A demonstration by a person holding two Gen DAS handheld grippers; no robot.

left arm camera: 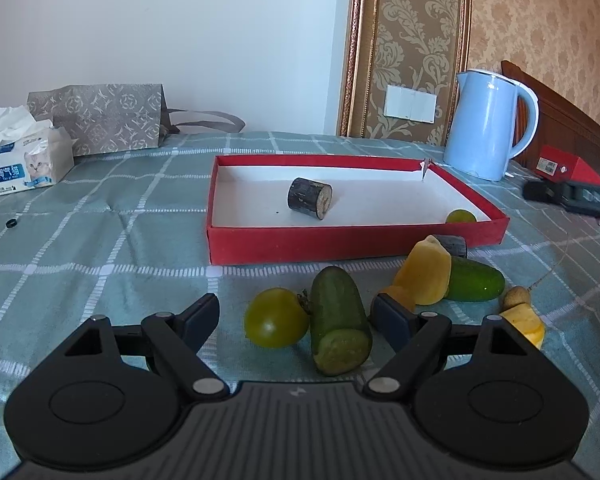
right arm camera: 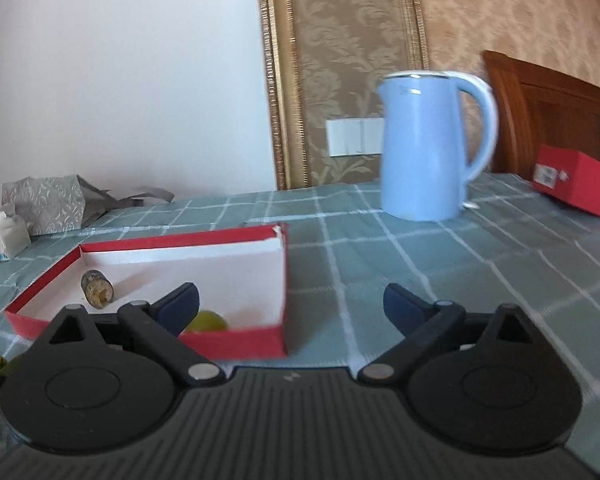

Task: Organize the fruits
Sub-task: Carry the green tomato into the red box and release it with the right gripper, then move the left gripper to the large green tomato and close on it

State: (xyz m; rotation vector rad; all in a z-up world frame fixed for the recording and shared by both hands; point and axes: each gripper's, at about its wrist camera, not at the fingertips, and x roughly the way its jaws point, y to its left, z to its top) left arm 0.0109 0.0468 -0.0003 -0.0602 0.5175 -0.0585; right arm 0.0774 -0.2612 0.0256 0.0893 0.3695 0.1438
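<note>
Left gripper (left arm camera: 296, 316) was spread wide and empty, low over the cloth (left arm camera: 100, 240). Between and just ahead of its fingers lay a green tomato (left arm camera: 275, 323) touching a cut cucumber (left arm camera: 340, 320). The cucumber's long axis ran roughly away from the gripper, cut face toward the camera, leaning slightly left at the far end. A straight push forward would likely straddle both pieces, so I judged the fingers needed to shift toward one or the other before closing.

Further right lay yellow pieces (left arm camera: 424, 276), a second cucumber (left arm camera: 476, 280), a dark chunk (left arm camera: 454, 245) and a small tan fruit (left arm camera: 516, 297). The left gripper was clearly the nearer one to this pile.

The red tray (left arm camera: 340, 246) sat beyond the pile, holding a dark log-like chunk (left arm camera: 310, 199) and one green fruit (left arm camera: 461, 216) in its near right corner.

Right gripper (right arm camera: 291, 306) was also released and empty, hovering over the tray's right corner, pointed toward the kettle (right arm camera: 424, 148). The view was motion-blurred.

Writing: the tissue pack (left arm camera: 28, 164) showed a kitten picture and Chinese characters, too small to read surely. The red box (right arm camera: 580, 188) carried a label, illegible.
</note>
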